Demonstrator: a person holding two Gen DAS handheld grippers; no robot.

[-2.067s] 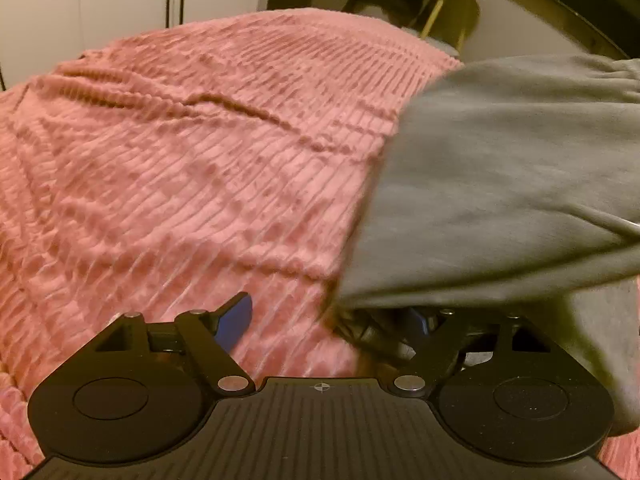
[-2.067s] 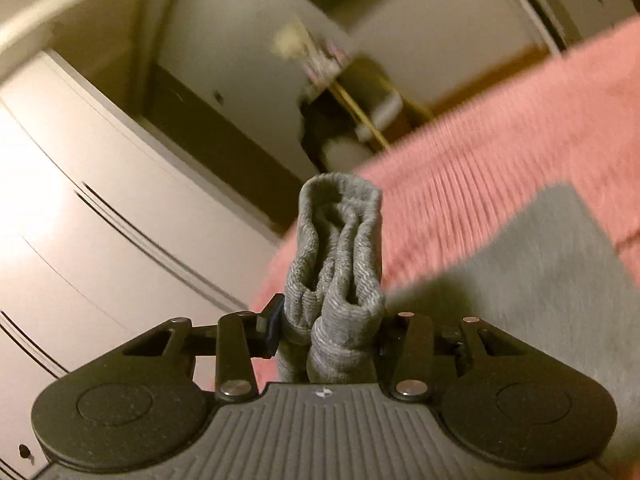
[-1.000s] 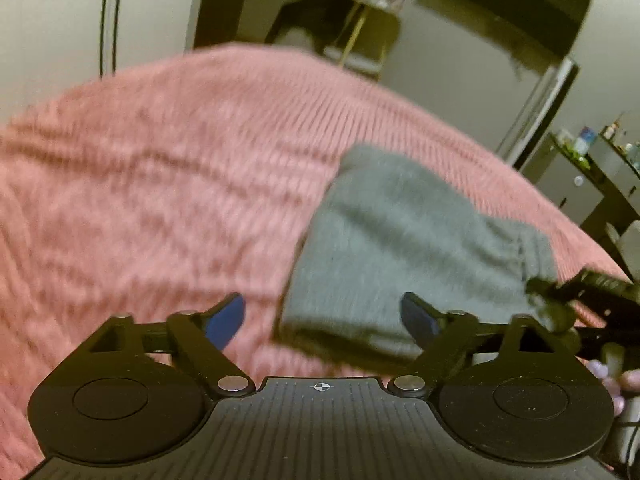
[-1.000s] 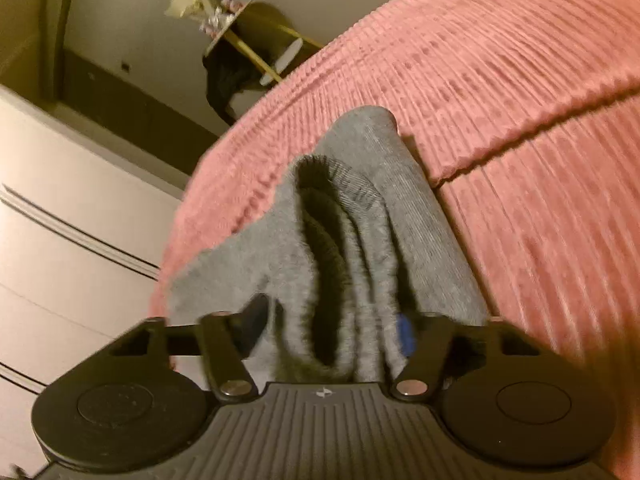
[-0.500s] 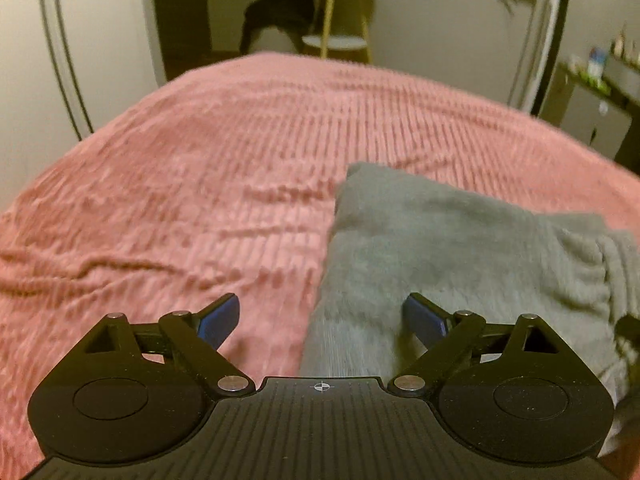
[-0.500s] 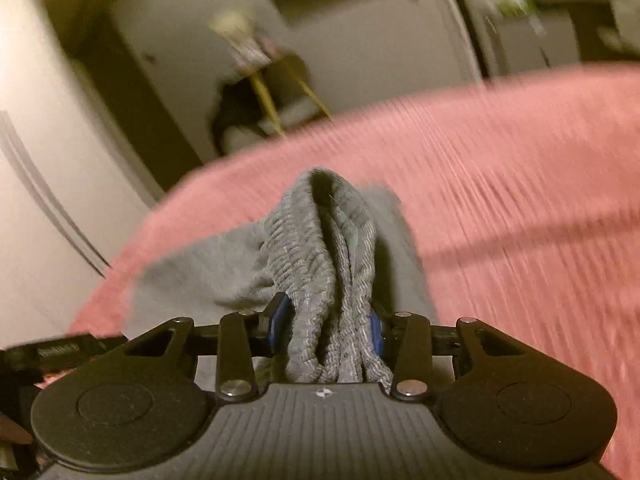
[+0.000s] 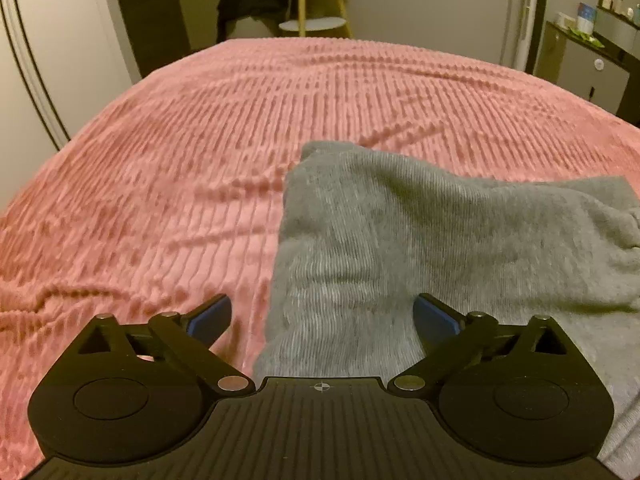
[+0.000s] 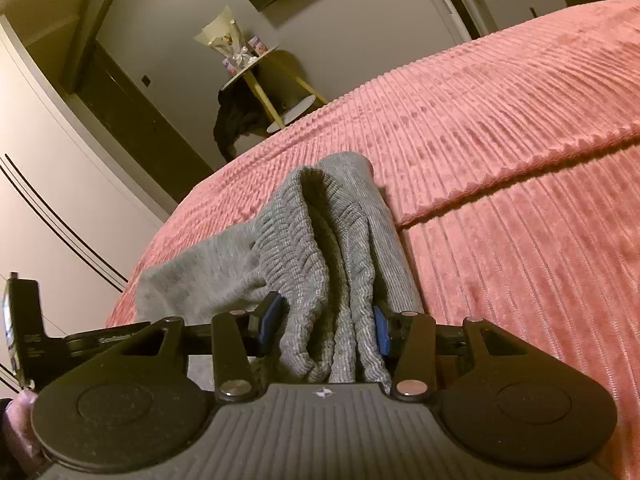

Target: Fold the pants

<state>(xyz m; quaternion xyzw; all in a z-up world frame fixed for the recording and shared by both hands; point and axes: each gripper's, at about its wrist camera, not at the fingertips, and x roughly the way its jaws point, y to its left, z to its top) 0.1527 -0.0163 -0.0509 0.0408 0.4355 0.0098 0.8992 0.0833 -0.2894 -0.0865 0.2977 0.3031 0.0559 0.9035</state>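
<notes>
Grey knit pants (image 7: 440, 232) lie folded on the pink ribbed bedcover (image 7: 200, 140). My left gripper (image 7: 322, 312) hovers just over their near left edge. Its jaws are opening wide, the fabric's edge lies beneath the gap, and neither blue pad touches it. In the right wrist view, my right gripper (image 8: 326, 316) is shut on a bunched, ribbed band of the pants (image 8: 312, 232), which stands up between the blue pads. The remaining cloth trails to the left over the bedcover (image 8: 520, 160).
A small round side table with yellow legs (image 7: 312, 20) and a dark garment stand beyond the bed's far edge. White wardrobe doors (image 8: 60, 200) run along the left. A low cabinet (image 7: 592, 60) is at the far right. Open bedcover spreads left of the pants.
My left gripper let the pants go, swung back over their left edge and spread its jaws wider. The right gripper stayed shut on the bunched band and shifted only slightly.
</notes>
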